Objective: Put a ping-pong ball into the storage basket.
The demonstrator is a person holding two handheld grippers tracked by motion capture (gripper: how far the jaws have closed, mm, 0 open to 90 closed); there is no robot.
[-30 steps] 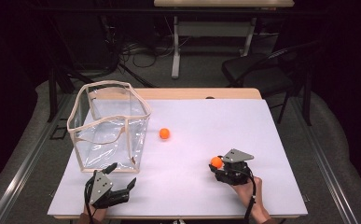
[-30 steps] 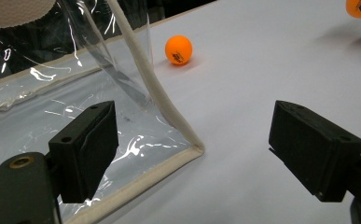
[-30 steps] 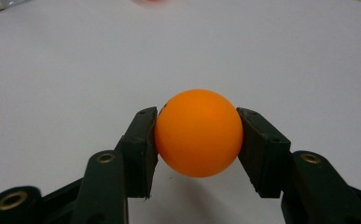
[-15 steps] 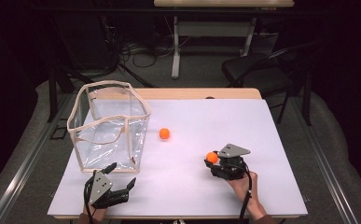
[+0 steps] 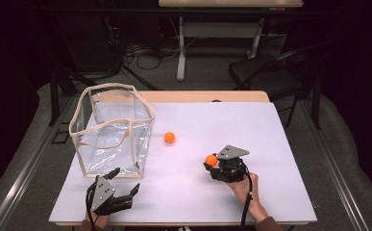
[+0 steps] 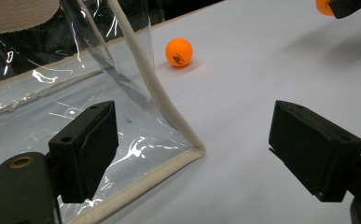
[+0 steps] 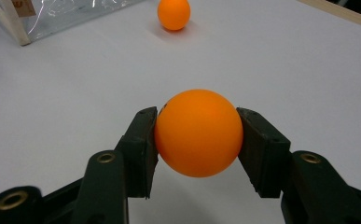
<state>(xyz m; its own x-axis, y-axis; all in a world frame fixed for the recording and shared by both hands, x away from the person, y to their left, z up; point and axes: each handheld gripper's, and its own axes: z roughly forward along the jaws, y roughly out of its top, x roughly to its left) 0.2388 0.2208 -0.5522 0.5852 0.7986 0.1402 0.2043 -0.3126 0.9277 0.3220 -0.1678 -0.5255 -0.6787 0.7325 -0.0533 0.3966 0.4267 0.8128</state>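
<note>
Currently my right gripper [image 5: 213,162] clamps one orange ball [image 7: 198,132] between both pads, raised slightly above the white table [image 5: 279,144]. My left gripper [image 6: 206,149] stands wide open and holds nothing, low at the near left corner of the table. Directly ahead of it sits the clear bag [image 5: 112,130] with cream trim, upright, mouth open; its near corner lies between the left jaws. A second orange ball [image 5: 169,137] rests on the table just right of the bag, between the bag and the held ball. Count: two balls, one bag. A chair [image 5: 270,72] stands beyond the table.
</note>
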